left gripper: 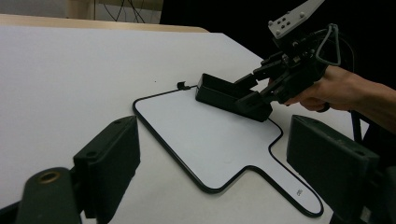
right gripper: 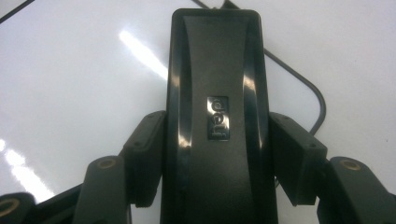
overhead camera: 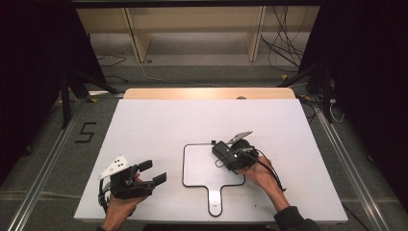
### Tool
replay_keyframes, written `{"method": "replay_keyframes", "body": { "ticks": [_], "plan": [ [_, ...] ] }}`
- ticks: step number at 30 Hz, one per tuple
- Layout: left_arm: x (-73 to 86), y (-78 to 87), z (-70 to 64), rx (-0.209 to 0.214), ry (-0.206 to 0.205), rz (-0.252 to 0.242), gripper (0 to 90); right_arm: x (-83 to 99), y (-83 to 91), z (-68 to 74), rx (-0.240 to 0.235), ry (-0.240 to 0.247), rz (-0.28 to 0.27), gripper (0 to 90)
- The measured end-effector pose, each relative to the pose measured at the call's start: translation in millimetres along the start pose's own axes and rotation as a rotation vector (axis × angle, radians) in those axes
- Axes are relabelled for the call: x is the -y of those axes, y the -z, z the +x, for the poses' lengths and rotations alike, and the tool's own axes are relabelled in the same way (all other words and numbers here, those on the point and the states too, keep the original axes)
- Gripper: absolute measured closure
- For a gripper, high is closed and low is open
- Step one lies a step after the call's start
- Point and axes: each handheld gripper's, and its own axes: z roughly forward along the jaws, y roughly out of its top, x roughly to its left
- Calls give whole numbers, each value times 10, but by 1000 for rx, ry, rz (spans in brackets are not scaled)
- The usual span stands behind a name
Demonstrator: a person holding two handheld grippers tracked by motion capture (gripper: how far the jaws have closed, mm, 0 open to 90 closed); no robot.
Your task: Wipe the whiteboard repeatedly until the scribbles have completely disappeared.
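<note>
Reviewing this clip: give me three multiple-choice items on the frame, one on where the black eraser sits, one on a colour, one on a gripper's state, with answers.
1. Where is the black eraser?
A. on the small whiteboard's upper right corner
B. on the floor
C. on the whiteboard's handle

2. What colour is the rim of the small whiteboard?
A. red
B. black
C. yellow

3. What state is the left gripper in?
A. shut on the eraser
B. shut on the whiteboard
C. open, holding nothing

Answers:
1 A, the high view shows it on that corner, held by the right gripper.
2 B, a thin black line edges the white face.
3 C, its jaws stand apart over the bare table.
</note>
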Motion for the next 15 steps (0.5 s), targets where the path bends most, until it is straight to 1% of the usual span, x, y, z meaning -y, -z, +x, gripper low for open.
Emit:
{"method": "replay_keyframes", "body": {
  "ticks": [2,4,6,8,10,12,14,15],
  "plan": [
    [0,-2,1,0,0,2,166,-1,7,39,11,9,9,414],
    [0,-4,1,-1,-1,3,166,10,25,82,-14,26,21,414],
    [0,-4,1,-1,-1,2,166,29,48,149,-29,58,32,414],
    [0,-4,-1,-1,-1,2,166,46,64,194,-37,74,37,414],
    [0,-4,-4,0,-2,1,165,47,58,174,-38,67,30,414],
    [-1,-2,-5,1,-2,0,166,31,33,121,-17,56,17,414],
    [-1,1,-5,1,-3,0,166,1,7,54,-12,20,12,414],
    [-1,3,-4,1,-3,-1,166,-16,-6,20,-7,12,10,414]
  ]
}}
